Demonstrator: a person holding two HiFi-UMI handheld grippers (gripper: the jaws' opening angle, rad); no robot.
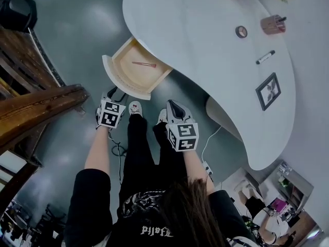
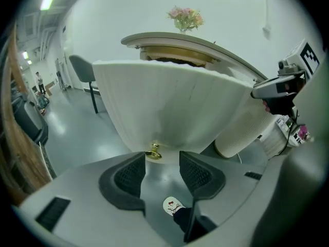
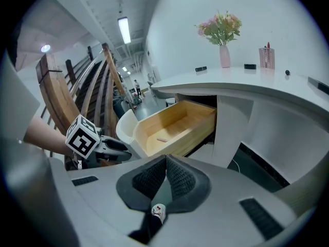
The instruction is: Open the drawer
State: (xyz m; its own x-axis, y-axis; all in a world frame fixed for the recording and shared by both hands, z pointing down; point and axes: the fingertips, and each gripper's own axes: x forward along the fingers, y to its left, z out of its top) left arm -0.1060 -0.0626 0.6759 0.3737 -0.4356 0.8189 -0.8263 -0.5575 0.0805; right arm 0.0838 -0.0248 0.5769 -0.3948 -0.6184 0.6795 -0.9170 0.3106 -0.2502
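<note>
drawer stands pulled out from under white desk, pink pen lying inside. left gripper jaws apart, brass knob just ahead, not gripped. right gripper jaws together, empty. shirt lettering unreadable; marker cubes show square codes only.

The person wears a black short-sleeved T-shirt with white lettering, black trousers and white shoes printed with a small figure. The left gripper and right gripper are pale grey with dark ribbed jaws, and each carries a cube of black-and-white square markers.
</note>
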